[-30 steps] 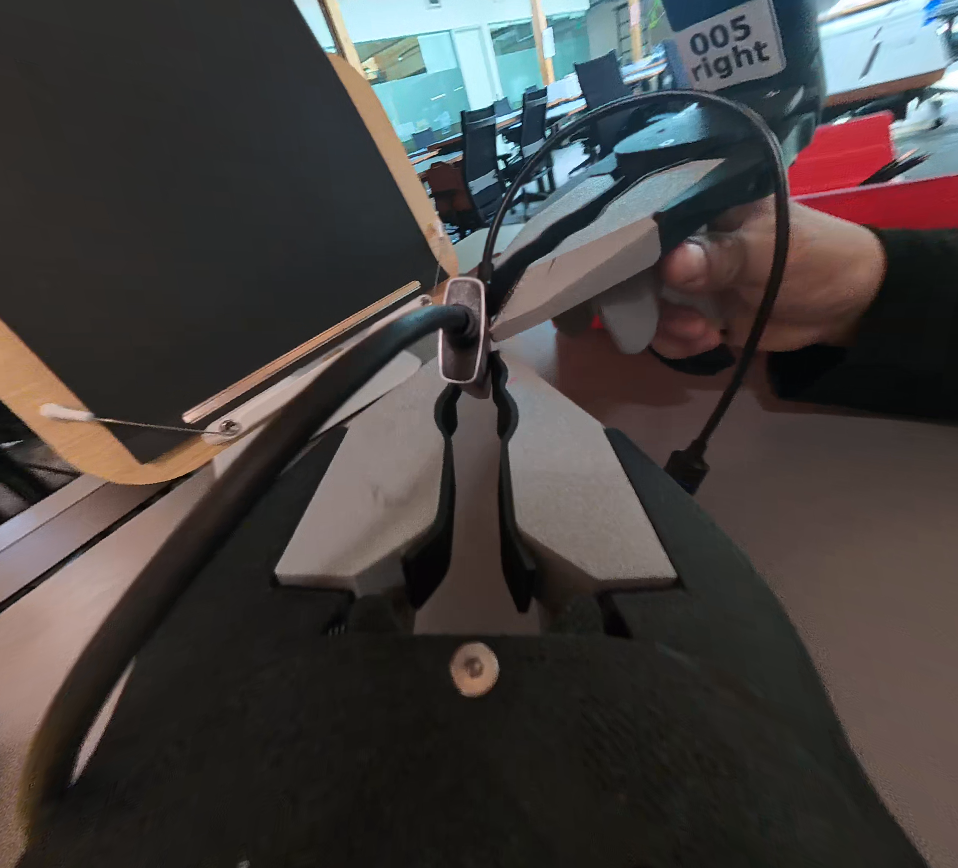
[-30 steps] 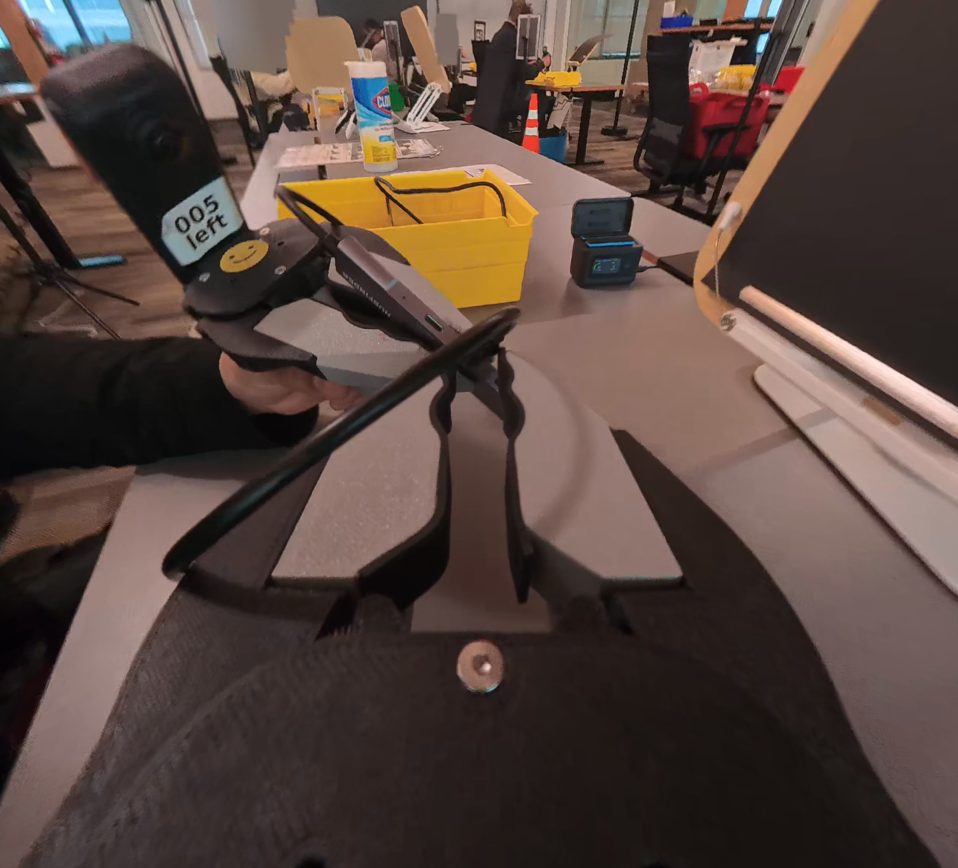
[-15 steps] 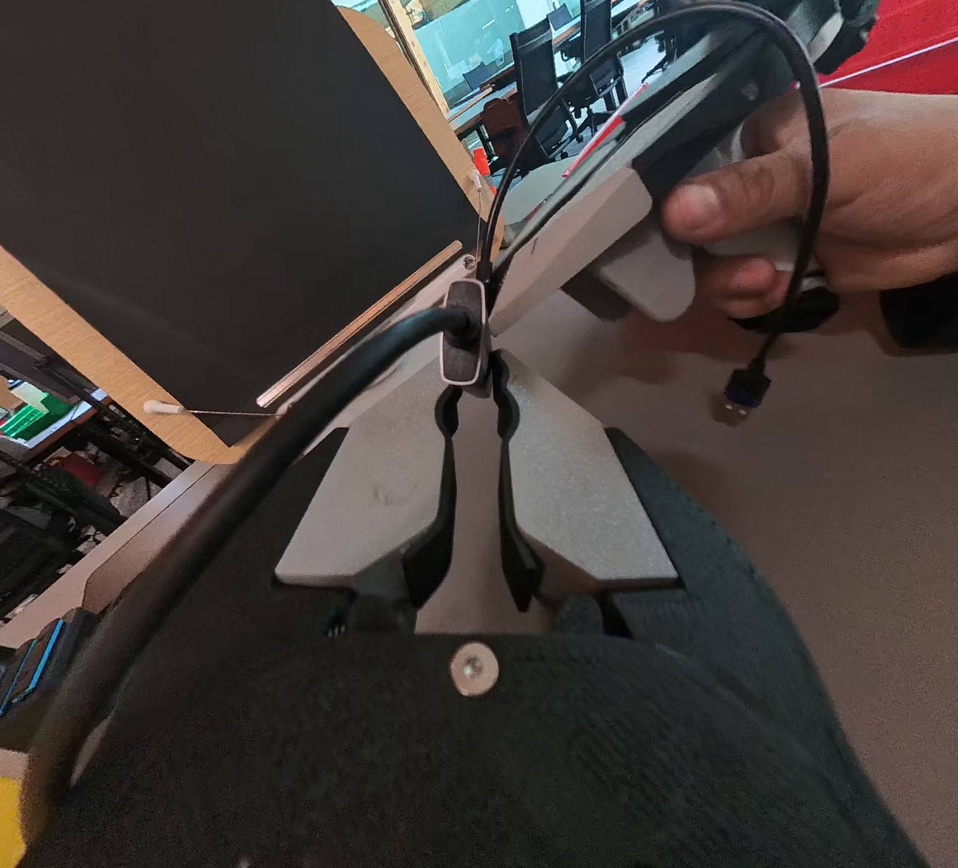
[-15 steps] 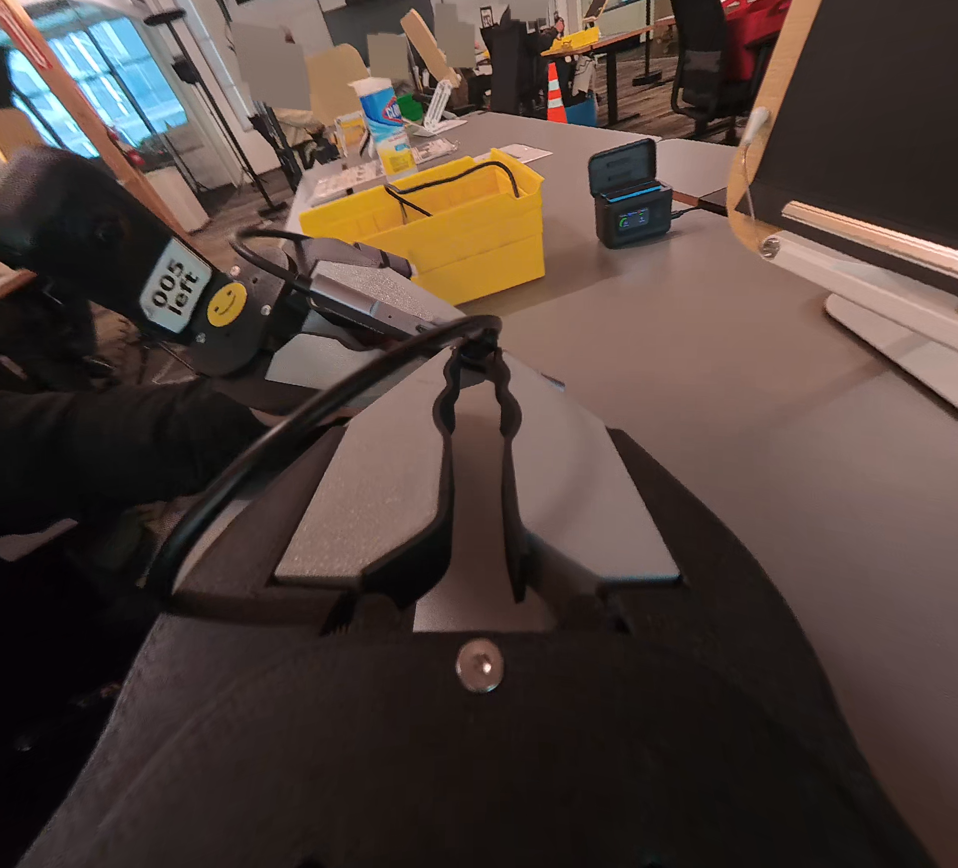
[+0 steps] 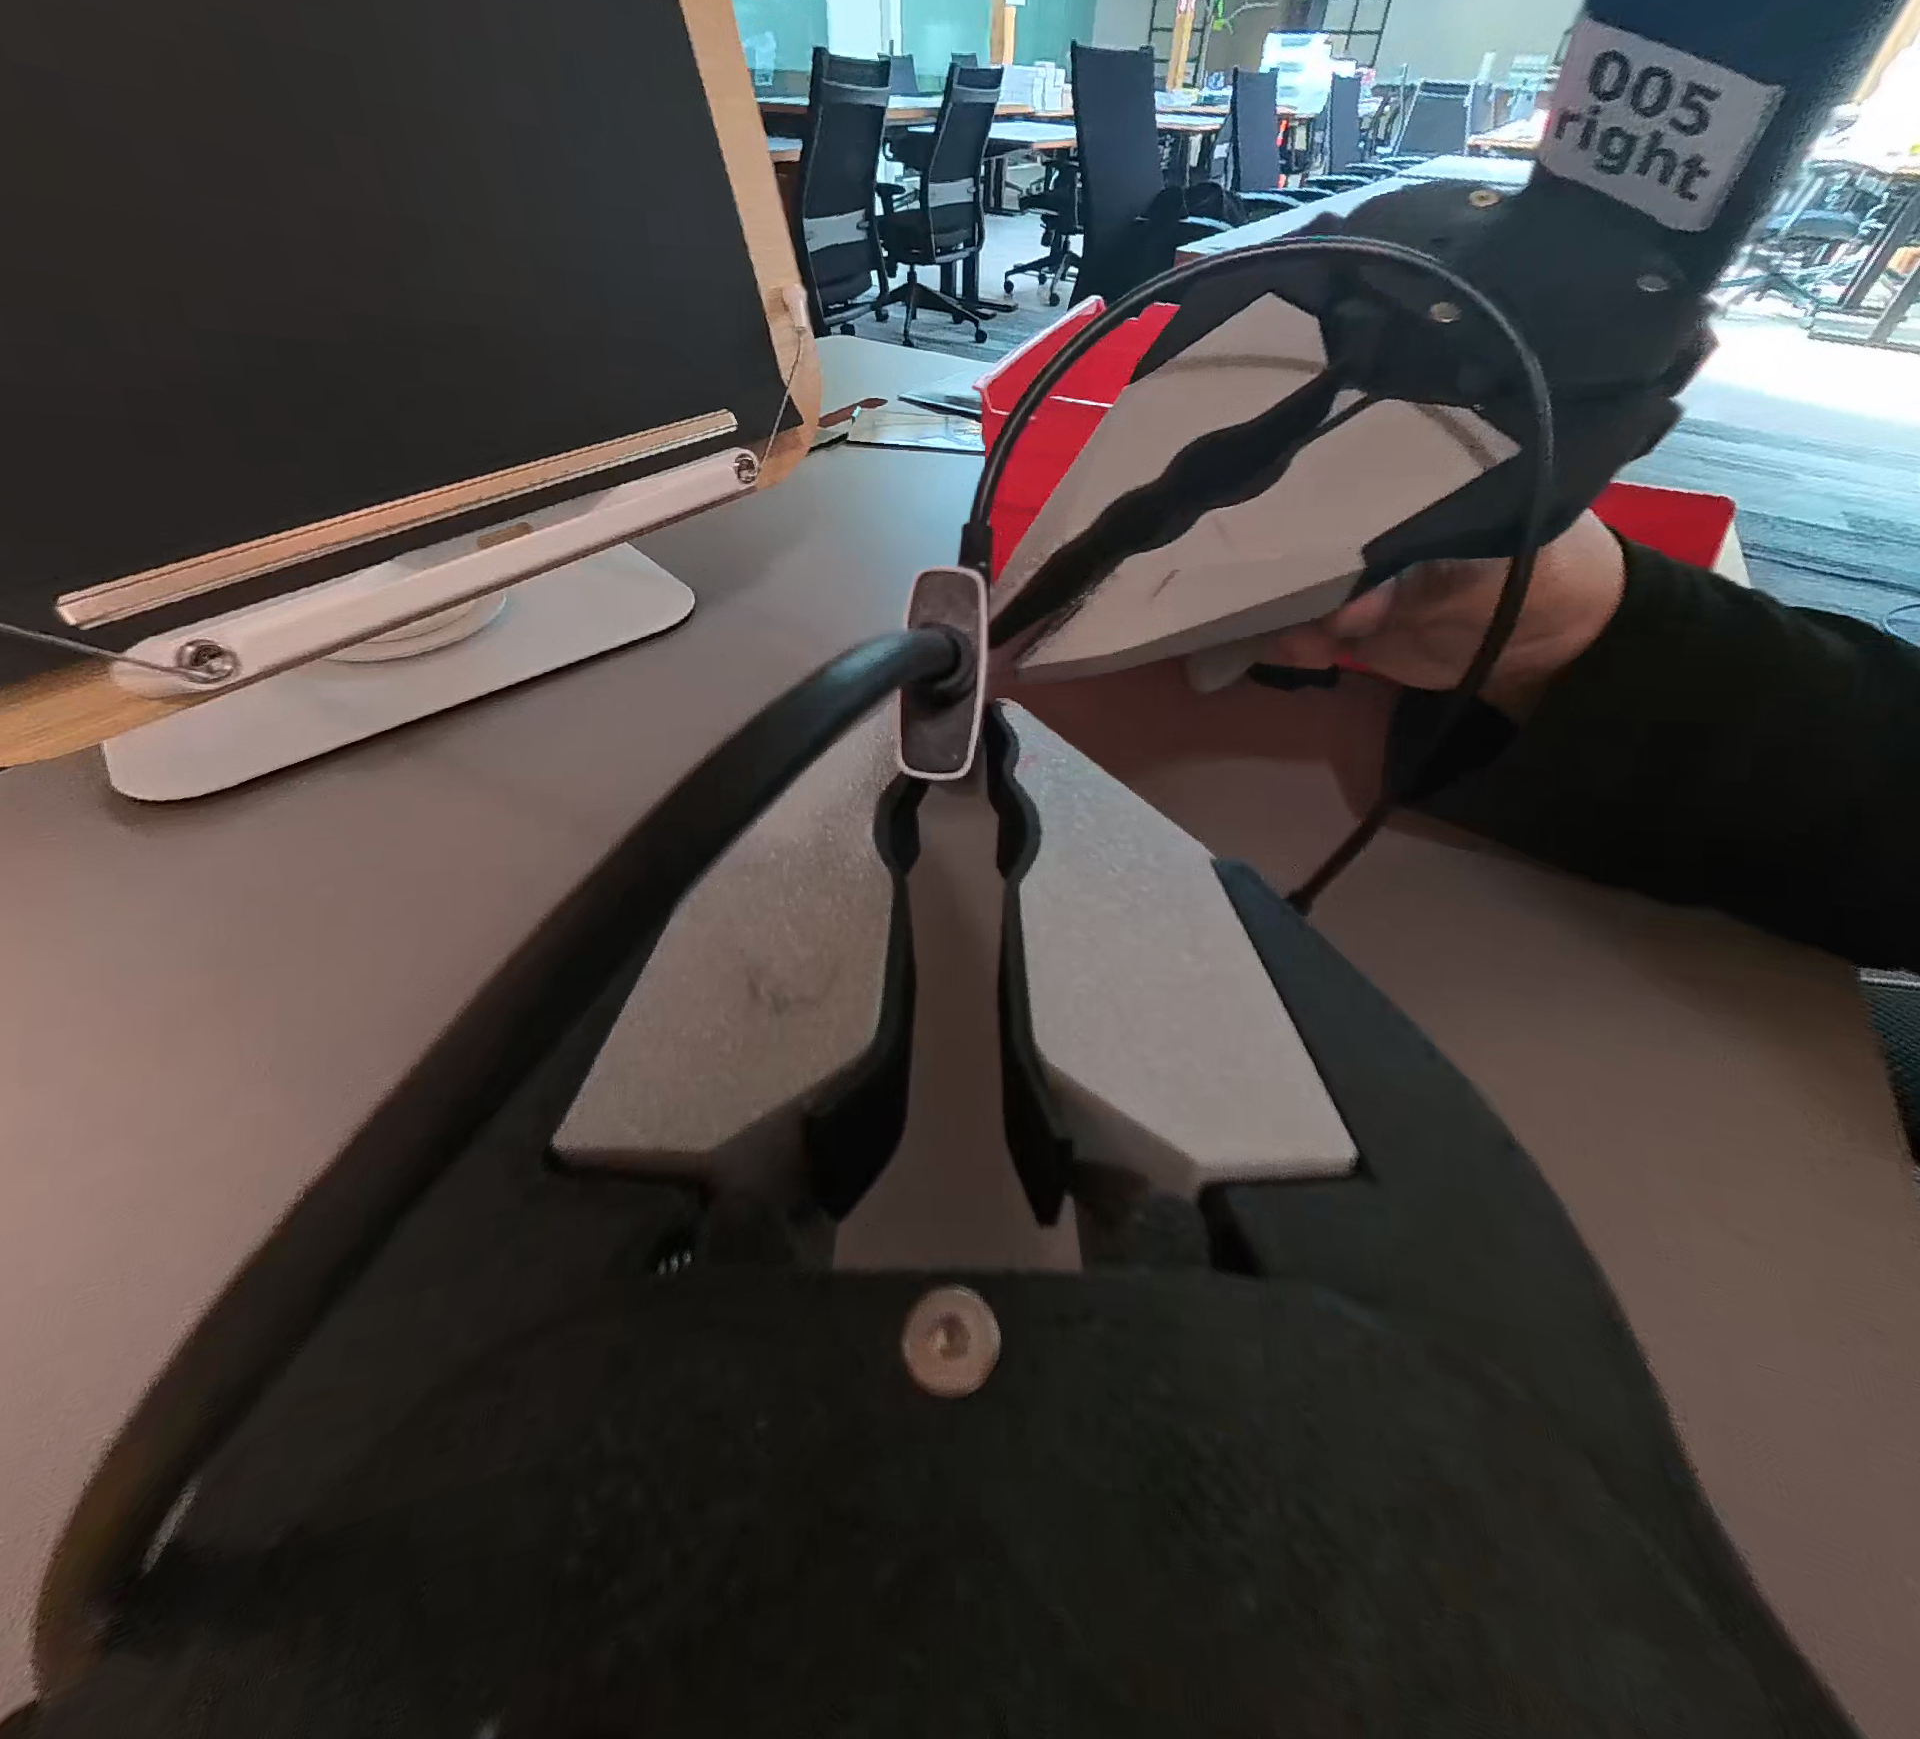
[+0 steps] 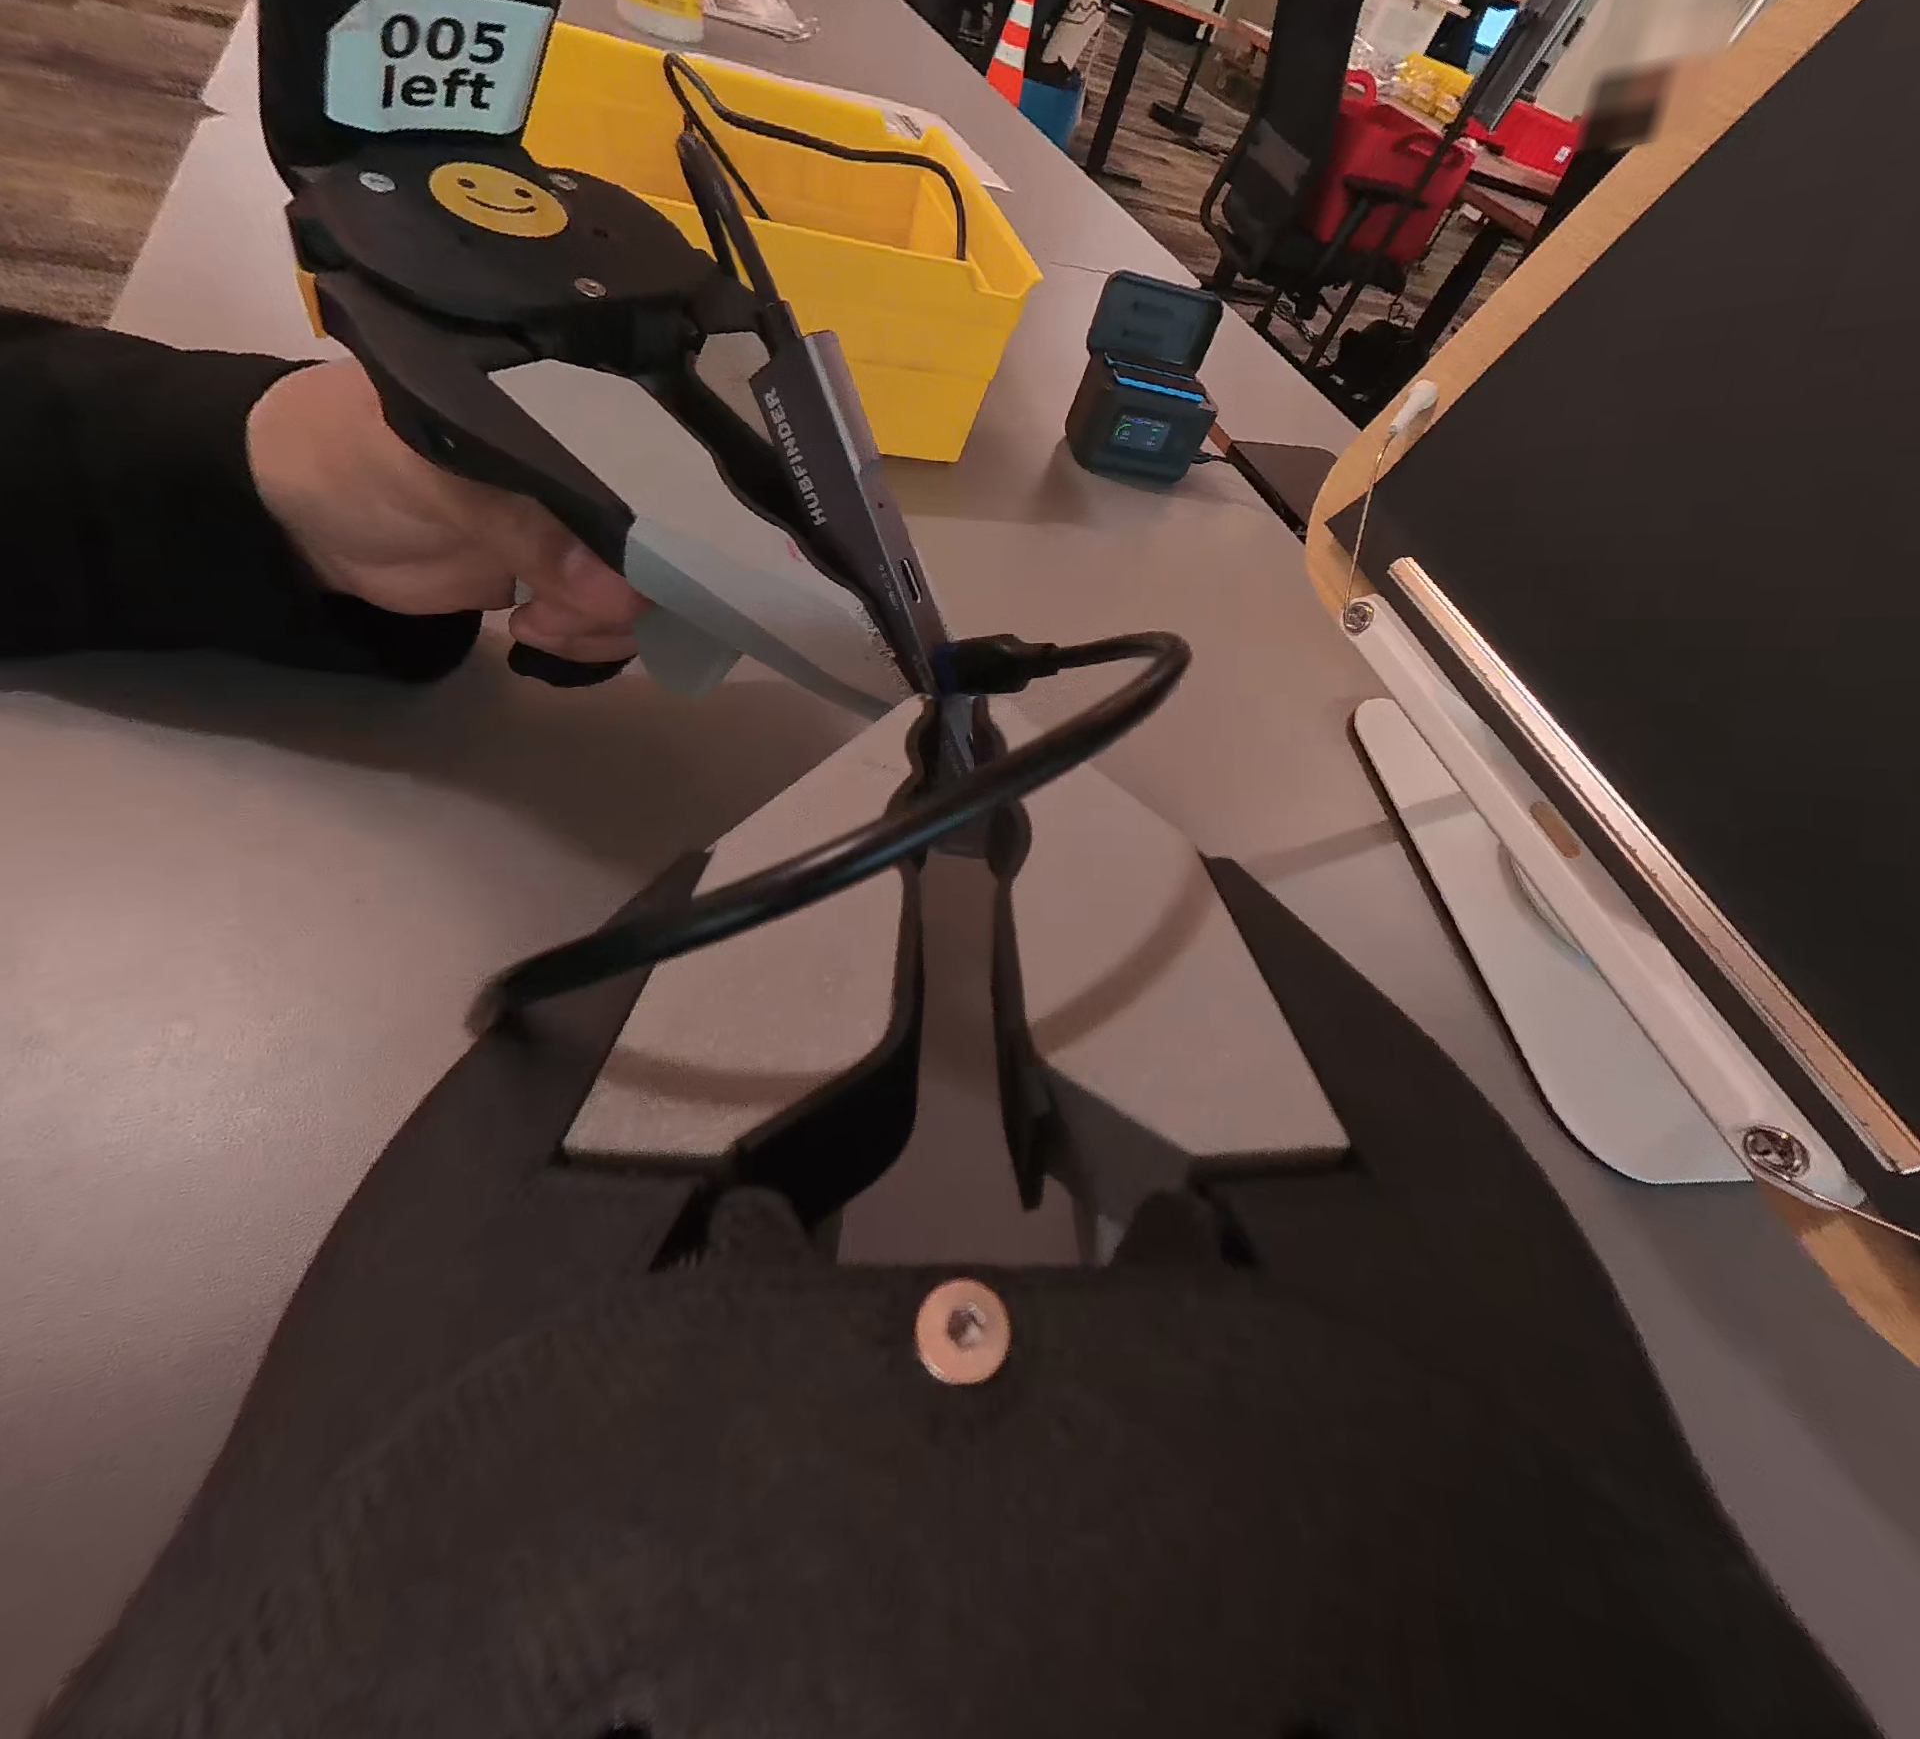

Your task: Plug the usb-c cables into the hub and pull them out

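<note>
1. while both tools meet in the air over the desk (image 6: 260, 858), well clear of its edges, the left gripper (image 5: 951, 759) is clamped on the hub (image 6: 842, 484).
2. right gripper (image 6: 961, 754), jaws nearly closed, pinches a plug of the usb-c cable (image 6: 1039, 754) at the hub's end.
3. risk: an angled push could jam or bend the plug; the cable loop may snag.

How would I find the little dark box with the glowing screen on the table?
Start at the big yellow plastic bin on the grey table in the right wrist view. Just right of it, before the black board on a white stand, sits a small dark box. Its lid is flipped open, and its front has a small lit screen.
</note>
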### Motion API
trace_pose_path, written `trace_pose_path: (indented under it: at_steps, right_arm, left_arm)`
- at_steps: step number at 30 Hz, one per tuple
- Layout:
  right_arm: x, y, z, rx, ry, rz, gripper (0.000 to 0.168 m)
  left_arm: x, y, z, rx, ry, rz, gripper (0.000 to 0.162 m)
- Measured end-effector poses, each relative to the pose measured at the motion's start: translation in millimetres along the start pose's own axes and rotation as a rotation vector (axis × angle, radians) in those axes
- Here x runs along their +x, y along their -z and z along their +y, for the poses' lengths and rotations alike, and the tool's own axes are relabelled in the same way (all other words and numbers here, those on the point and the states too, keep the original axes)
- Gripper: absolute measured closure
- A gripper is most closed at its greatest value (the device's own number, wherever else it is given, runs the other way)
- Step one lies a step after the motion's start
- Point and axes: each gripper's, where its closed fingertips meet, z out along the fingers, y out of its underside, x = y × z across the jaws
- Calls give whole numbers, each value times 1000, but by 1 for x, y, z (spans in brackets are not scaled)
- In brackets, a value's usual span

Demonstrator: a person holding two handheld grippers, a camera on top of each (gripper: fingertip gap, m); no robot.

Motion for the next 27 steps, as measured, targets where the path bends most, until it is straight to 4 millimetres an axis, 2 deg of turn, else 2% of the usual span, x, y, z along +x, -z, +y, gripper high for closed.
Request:
trace_pose_path:
  at_steps: [6,8,11,15,20,27]
  right_arm:
    - [1,8,-14,102,-112,-57,167]
    - [7,9,-14,115,-174,-58,153]
    - [8,12,-17,146,-213,-84,150]
    - [2,15,-23,184,-232,-135,153]
    - [-11,24,-34,246,-331,-310,163]
    - [-15,27,-39,292,-402,-385,164]
  left_arm:
    - [5,3,-7,47,55,60,154]
    - [6,5,-10,63,75,82,155]
    - [11,6,-13,81,94,118,155]
    - [22,6,-15,93,81,174,154]
    - [36,11,-22,132,97,274,154]
    - [40,14,-26,147,87,298,154]
